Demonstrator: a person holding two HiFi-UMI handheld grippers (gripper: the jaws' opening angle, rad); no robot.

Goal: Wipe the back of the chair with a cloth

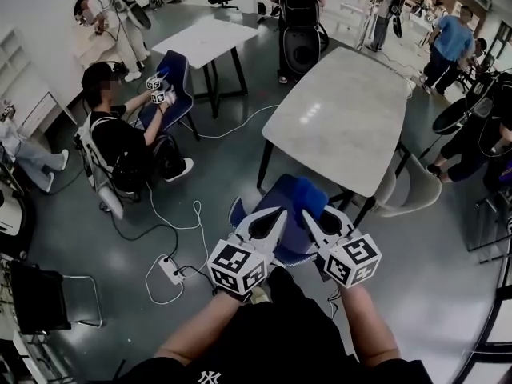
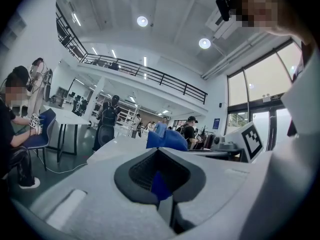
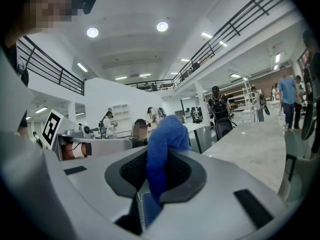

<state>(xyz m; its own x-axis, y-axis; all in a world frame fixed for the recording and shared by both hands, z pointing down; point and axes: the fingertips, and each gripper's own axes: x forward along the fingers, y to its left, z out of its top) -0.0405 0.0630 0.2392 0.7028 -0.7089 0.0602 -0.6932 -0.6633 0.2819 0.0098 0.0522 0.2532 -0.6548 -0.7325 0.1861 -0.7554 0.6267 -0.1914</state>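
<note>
- Your right gripper (image 1: 314, 218) has its jaws pressed together on the bright blue fleecy cloth (image 3: 167, 134). A fold runs through the hollow between them and bunches up past the tips.
- Your left gripper (image 1: 276, 216) is also closed. A strip of the same blue sits between its jaws, and it looks to be the other end of the cloth.
- Both grippers are held side by side over the dark blue padded chair (image 1: 276, 197), which is right in front of you, and the cloth lies bunched on the chair's far edge.
- The large pale grey stone-look table (image 1: 344, 110) is just beyond the chair, close up against it.
- A cream shell chair (image 1: 412, 194) is tucked at that table's corner, to the right of the blue chair.
- A white power strip (image 1: 170, 270) lies on the grey floor to the left of the chair, with its white cable (image 1: 192, 222) looping nearby.
- Further left of the chair, well apart, a seated person in black (image 1: 120, 138) holds another pair of grippers at a second blue chair (image 1: 174, 78).
- Behind that chair is a small white table (image 1: 214, 38).
- More people stand beyond the grey table, well apart from your chair.
</note>
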